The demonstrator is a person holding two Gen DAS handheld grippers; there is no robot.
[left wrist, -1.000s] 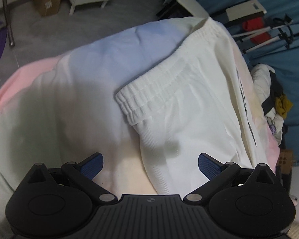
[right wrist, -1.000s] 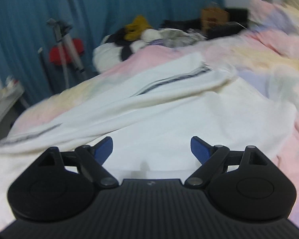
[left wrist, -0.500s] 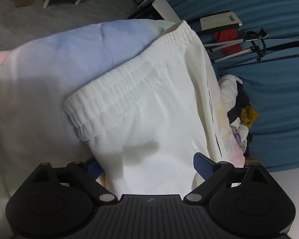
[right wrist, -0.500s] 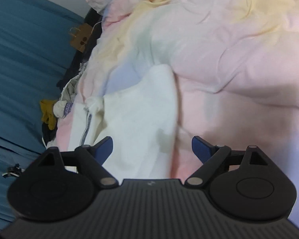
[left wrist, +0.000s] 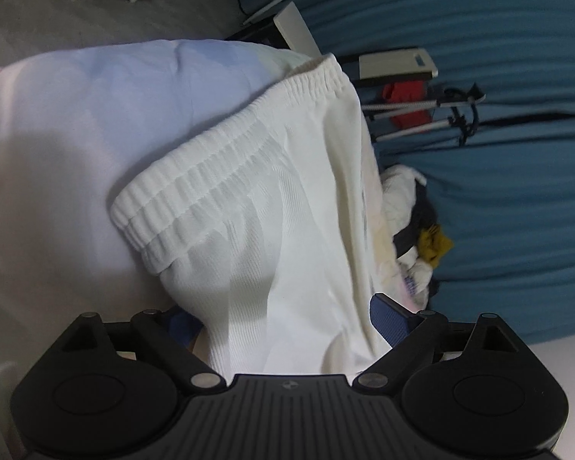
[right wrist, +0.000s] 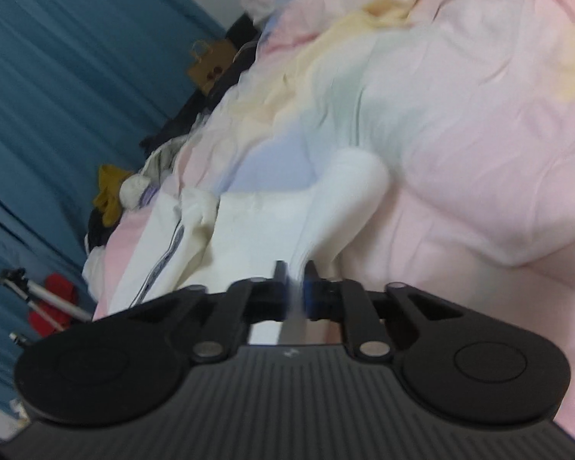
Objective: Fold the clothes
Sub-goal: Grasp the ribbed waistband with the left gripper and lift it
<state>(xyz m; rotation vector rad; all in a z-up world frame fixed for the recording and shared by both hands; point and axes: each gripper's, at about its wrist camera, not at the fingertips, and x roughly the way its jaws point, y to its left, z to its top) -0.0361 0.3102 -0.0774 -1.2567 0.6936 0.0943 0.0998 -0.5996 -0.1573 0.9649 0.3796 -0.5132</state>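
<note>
White trousers (left wrist: 272, 237) lie spread on a bed covered with a pastel quilt (right wrist: 479, 122) of pink, yellow, pale blue and white patches. Their ribbed elastic waistband (left wrist: 226, 161) runs diagonally across the left wrist view, from near left up to far right, resting on a pale blue part of the quilt (left wrist: 115, 88).

The left gripper (left wrist: 283, 318) has its 2 fingers spread wide, with trouser fabric lying between them; the right blue pad (left wrist: 389, 320) shows clear of the cloth, while the left one is mostly hidden under the fabric edge. Nothing is pinched there.

The right gripper (right wrist: 296, 291) is clenched, its 2 pads drawn almost together on a thin fold of the white trousers (right wrist: 272, 226). The cloth rises from the pinch toward a rounded end (right wrist: 358, 172) that sits on the quilt. A dark stripe (right wrist: 165, 260) runs along the garment on the left of that view.

Beyond the bed hangs a blue curtain (left wrist: 498, 38). A heap of other clothes (right wrist: 115, 191), including something mustard yellow, sits at the bed's far edge, and a tripod (left wrist: 421, 115) stands near a red object. The right wrist view is blurred.
</note>
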